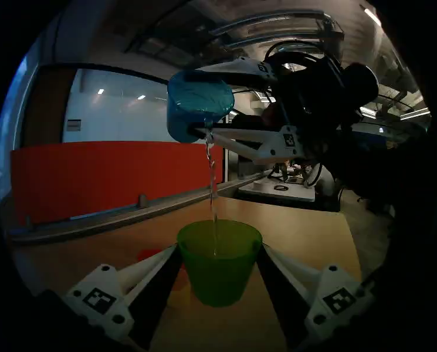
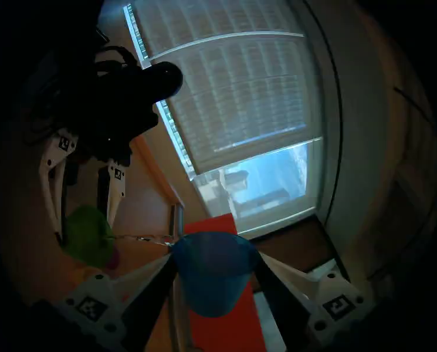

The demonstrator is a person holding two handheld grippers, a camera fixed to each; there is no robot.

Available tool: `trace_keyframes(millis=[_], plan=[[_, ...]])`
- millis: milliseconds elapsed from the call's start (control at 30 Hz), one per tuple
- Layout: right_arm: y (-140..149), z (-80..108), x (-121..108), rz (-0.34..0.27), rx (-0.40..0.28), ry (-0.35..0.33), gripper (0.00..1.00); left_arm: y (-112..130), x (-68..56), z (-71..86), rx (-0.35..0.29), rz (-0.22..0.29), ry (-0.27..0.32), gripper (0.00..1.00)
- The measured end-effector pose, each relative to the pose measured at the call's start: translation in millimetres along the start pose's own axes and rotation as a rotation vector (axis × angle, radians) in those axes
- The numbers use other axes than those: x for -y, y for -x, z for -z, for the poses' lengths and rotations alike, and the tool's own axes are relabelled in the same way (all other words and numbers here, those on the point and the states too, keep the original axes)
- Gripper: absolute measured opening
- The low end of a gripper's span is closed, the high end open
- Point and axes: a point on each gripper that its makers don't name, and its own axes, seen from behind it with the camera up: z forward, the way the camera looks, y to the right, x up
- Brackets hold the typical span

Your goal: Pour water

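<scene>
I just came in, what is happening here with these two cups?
A person is pouring water with two handheld grippers. The right gripper holds a blue cup tipped over, high above the wooden table. A thin stream of water falls from it into a green cup, which the left gripper grips from both sides, upright on the table. How full the green cup is cannot be told.

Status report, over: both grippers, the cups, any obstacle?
Left gripper shut on green cup. Right gripper shut on tilted blue cup, water streaming into green cup. Nothing blocks the water.
</scene>
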Motion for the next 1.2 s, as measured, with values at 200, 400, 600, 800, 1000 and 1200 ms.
trace_keyframes(millis=[200, 400, 600, 800, 1000, 1200], plan=[[-1.0, 0.9, -1.0, 0.022, -0.002, 0.005, 0.92, -0.1, 2.2, -0.7, -0.002, -0.001, -0.005, 0.86], [-1.8, 0.8, -2.4, 0.044, -0.003, 0.011, 0.92, -2.0, 3.0, -1.4, -0.004, -0.002, -0.007, 0.86], [-4.4, 1.7, -4.0, 0.057, -0.007, 0.018, 0.92, -1.9, 1.7, -1.6, -0.006, -0.004, -0.004, 0.86], [-4.9, 3.0, -5.6, 0.074, -0.007, 0.021, 0.92, -0.7, 2.5, -1.5, -0.004, -0.006, -0.008, 0.86], [-6.7, 3.4, -5.3, 0.101, -0.009, 0.024, 0.91, -0.6, 1.0, -1.7, -0.005, -0.003, -0.004, 0.86], [-8.5, 2.7, -4.3, 0.127, -0.012, 0.024, 0.91, 0.2, 0.1, -1.9, -0.004, -0.005, -0.001, 0.86]])
